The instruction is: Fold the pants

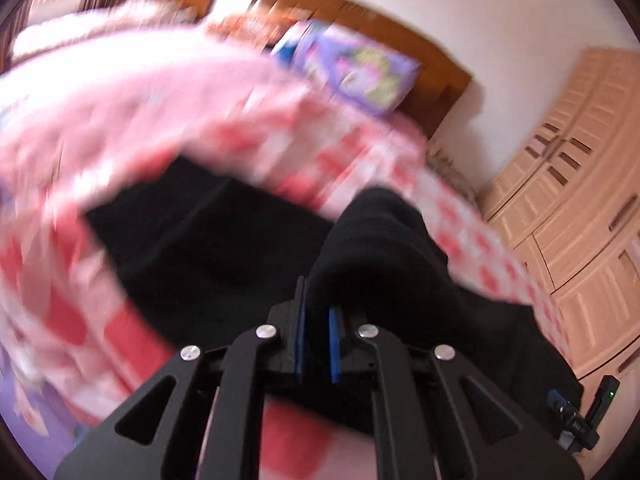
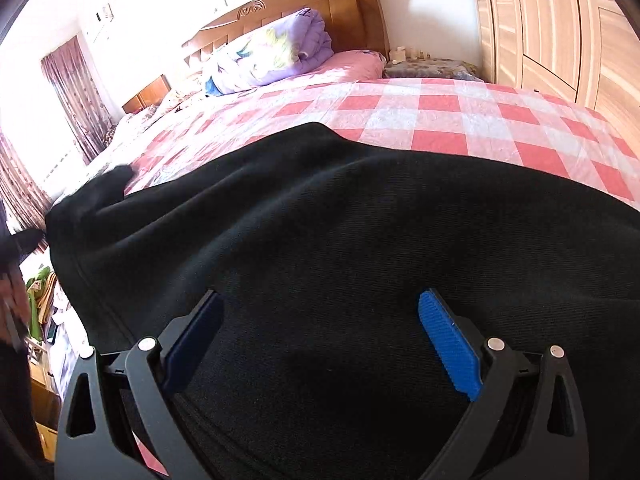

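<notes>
- My left gripper (image 1: 316,312) sits narrow, its blue pads (image 1: 299,332) pinching a bunched ridge of the black pants (image 1: 208,248). The cloth rises in a hump straight off the fingertips, so I read this as a real hold, though the view is smeared and I cannot tell how much fabric is caught.
- From this side the pants lie across the red-and-pink checked bedspread (image 1: 360,152), with a flat dark panel to the left of the pinched fold.
- I judge the step in hand to be carrying this pinched part over onto the rest of the garment. To do it well I would keep the pinch firm, lift just enough for the fold to clear the layer below, and lay it down square, not dragged.
- My right gripper (image 2: 320,340) stands wide, its pads (image 2: 450,344) well apart with pants (image 2: 340,220) cloth spread beneath and between them, holding nothing that I can see.
- In this view the pants cover the near part of the bedspread (image 2: 440,108), with a loose peak of cloth at the far left edge.
- I would use the right as the anchor: press or pinch the near hem so the body does not slide while the left travels.
- Main risk is the garment slipping on the smooth cover and skewing the crease.
</notes>
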`<action>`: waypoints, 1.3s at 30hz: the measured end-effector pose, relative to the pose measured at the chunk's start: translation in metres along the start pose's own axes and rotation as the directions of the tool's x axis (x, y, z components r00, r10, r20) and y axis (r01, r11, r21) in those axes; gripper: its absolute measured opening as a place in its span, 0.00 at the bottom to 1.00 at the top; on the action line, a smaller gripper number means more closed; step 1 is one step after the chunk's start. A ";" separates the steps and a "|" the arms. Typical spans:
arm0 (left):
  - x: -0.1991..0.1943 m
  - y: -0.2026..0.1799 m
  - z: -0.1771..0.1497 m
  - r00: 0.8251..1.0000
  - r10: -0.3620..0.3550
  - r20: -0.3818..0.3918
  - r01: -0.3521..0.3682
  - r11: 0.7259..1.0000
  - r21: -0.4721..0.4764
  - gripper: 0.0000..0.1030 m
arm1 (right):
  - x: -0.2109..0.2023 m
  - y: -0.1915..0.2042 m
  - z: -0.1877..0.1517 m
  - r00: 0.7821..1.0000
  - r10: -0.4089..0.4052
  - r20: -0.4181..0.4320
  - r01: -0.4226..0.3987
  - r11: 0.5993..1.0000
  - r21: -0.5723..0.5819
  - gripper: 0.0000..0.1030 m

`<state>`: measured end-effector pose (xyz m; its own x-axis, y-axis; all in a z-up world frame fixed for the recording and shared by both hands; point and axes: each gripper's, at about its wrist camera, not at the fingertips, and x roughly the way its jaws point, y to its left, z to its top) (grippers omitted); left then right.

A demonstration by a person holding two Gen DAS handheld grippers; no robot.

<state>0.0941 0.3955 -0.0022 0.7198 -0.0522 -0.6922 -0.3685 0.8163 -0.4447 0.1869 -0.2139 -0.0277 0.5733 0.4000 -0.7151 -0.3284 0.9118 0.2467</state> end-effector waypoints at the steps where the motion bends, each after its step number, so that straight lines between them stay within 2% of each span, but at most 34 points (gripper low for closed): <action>1: 0.009 0.024 -0.011 0.999 0.019 -0.037 -0.021 0.999 -0.046 0.28 | 0.000 0.001 0.000 1.000 -0.003 -0.002 0.003 1.000 -0.003 0.93; 3: 0.004 0.034 -0.020 1.000 -0.012 0.003 0.012 0.999 -0.039 0.33 | 0.001 0.002 0.000 1.000 -0.012 -0.005 0.012 1.000 -0.009 0.93; 4: 0.000 0.031 -0.020 1.000 0.006 0.017 -0.005 1.000 -0.024 0.39 | 0.001 0.003 0.000 1.000 -0.016 -0.006 0.016 1.000 -0.012 0.93; 6: -0.016 0.011 -0.020 0.992 0.100 0.083 -0.103 0.994 0.039 0.78 | 0.002 0.004 0.000 1.000 -0.024 -0.008 0.023 1.000 -0.016 0.93; 7: -0.028 -0.008 -0.021 0.974 0.167 0.152 -0.184 0.977 0.105 0.82 | 0.002 0.004 0.000 1.000 -0.022 -0.007 0.022 1.000 -0.015 0.93; 8: -0.035 -0.028 -0.024 0.959 0.205 0.198 -0.239 0.956 0.172 0.85 | 0.002 0.003 -0.001 1.000 -0.018 -0.005 0.018 1.000 -0.012 0.93; 10: -0.043 -0.069 -0.034 0.913 0.286 0.291 -0.377 0.865 0.331 0.86 | 0.000 0.001 -0.001 1.000 -0.004 0.000 0.004 1.000 0.000 0.93; 11: -0.044 -0.095 -0.045 0.887 0.306 0.347 -0.441 0.785 0.436 0.87 | 0.000 0.000 -0.001 1.000 0.001 0.002 -0.001 1.000 0.005 0.93; 12: -0.042 -0.114 -0.054 0.880 0.295 0.371 -0.460 0.719 0.521 0.89 | 0.000 -0.001 -0.001 1.000 0.006 0.003 -0.006 1.000 0.009 0.93; 14: -0.027 -0.147 -0.073 0.889 0.264 0.374 -0.456 0.573 0.681 0.89 | -0.001 -0.001 -0.001 1.000 0.010 0.004 -0.010 1.000 0.010 0.94; 15: -0.017 -0.156 -0.078 0.887 0.267 0.378 -0.463 0.511 0.725 0.89 | -0.002 -0.001 -0.001 1.000 0.014 0.005 -0.014 1.000 0.011 0.94; 16: -0.002 -0.166 -0.087 0.881 0.277 0.384 -0.470 0.413 0.780 0.89 | -0.002 -0.002 -0.001 1.000 0.018 0.005 -0.018 1.000 0.014 0.94; 17: 0.008 -0.171 -0.091 0.879 0.280 0.386 -0.469 0.359 0.807 0.89 | -0.003 -0.002 -0.002 1.000 0.022 0.007 -0.023 1.000 0.018 0.94; 18: 0.021 -0.175 -0.097 0.881 0.283 0.378 -0.455 0.291 0.842 0.89 | -0.003 -0.003 -0.002 0.999 0.030 0.009 -0.031 0.999 0.023 0.94; 19: 0.031 -0.178 -0.099 0.896 0.276 0.348 -0.419 0.260 0.870 0.88 | -0.004 -0.004 -0.002 0.999 0.038 0.012 -0.038 0.999 0.029 0.94; 20: 0.037 -0.179 -0.099 0.911 0.266 0.315 -0.381 0.256 0.888 0.79 | -0.004 -0.006 -0.002 0.999 0.047 0.015 -0.047 0.998 0.038 0.94; 21: 0.044 -0.179 -0.096 0.924 0.260 0.279 -0.347 0.271 0.898 0.58 | -0.004 -0.006 -0.001 0.999 0.050 0.016 -0.051 0.998 0.042 0.94; 22: 0.050 -0.176 -0.086 0.947 0.257 0.191 -0.272 0.331 0.904 0.43 | -0.004 -0.006 -0.001 0.999 0.052 0.016 -0.053 0.998 0.044 0.94; 23: 0.053 -0.171 -0.078 0.958 0.250 0.140 -0.229 0.378 0.897 0.21 | -0.004 -0.006 -0.001 0.999 0.052 0.016 -0.053 0.998 0.044 0.94; 25: 0.047 -0.158 -0.059 0.985 0.166 0.045 -0.124 0.503 0.856 0.10 | -0.004 -0.006 -0.001 0.999 0.052 0.016 -0.052 0.998 0.043 0.94; 26: 0.041 -0.148 -0.047 0.994 0.112 0.006 -0.071 0.587 0.807 0.06 | -0.004 -0.006 -0.001 0.998 0.052 0.016 -0.053 0.998 0.044 0.94; 27: 0.031 -0.136 -0.034 0.999 0.047 -0.019 -0.017 0.671 0.742 0.06 | -0.004 -0.006 -0.001 0.998 0.054 0.017 -0.055 0.997 0.046 0.94; 28: 0.022 -0.124 -0.023 1.000 0.006 -0.012 0.004 0.733 0.680 0.06 | -0.004 -0.006 -0.001 0.998 0.055 0.017 -0.055 0.997 0.047 0.94; 30: 0.004 -0.101 -0.010 0.998 -0.056 0.012 0.039 0.820 0.571 0.05 | -0.004 -0.006 -0.001 0.998 0.053 0.016 -0.054 0.998 0.045 0.94; 31: -0.009 -0.080 0.001 0.994 -0.102 0.043 0.068 0.874 0.481 0.05 | -0.004 -0.006 -0.001 0.999 0.052 0.016 -0.053 0.998 0.045 0.94; 33: -0.027 -0.048 0.017 0.982 -0.169 0.087 0.131 0.931 0.341 0.05 | -0.004 -0.006 -0.001 0.999 0.050 0.015 -0.050 0.998 0.044 0.94; 34: -0.037 -0.021 0.025 0.969 -0.217 0.114 0.186 0.954 0.233 0.05 | -0.004 -0.006 -0.001 0.999 0.049 0.015 -0.049 0.998 0.043 0.94; 36: -0.052 0.016 0.032 0.955 -0.249 0.158 0.237 0.967 0.090 0.05 | -0.004 -0.005 -0.001 0.999 0.045 0.014 -0.046 0.998 0.041 0.94; 39: -0.048 0.069 0.046 0.945 -0.251 0.209 0.278 0.954 -0.113 0.05 | -0.003 -0.004 -0.001 0.999 0.042 0.013 -0.043 0.998 0.038 0.94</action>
<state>0.0609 0.4808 0.0264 0.8957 -0.1342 -0.4239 -0.2177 0.6989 -0.6813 0.1852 -0.2189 -0.0270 0.5683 0.4391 -0.6958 -0.3233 0.8968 0.3019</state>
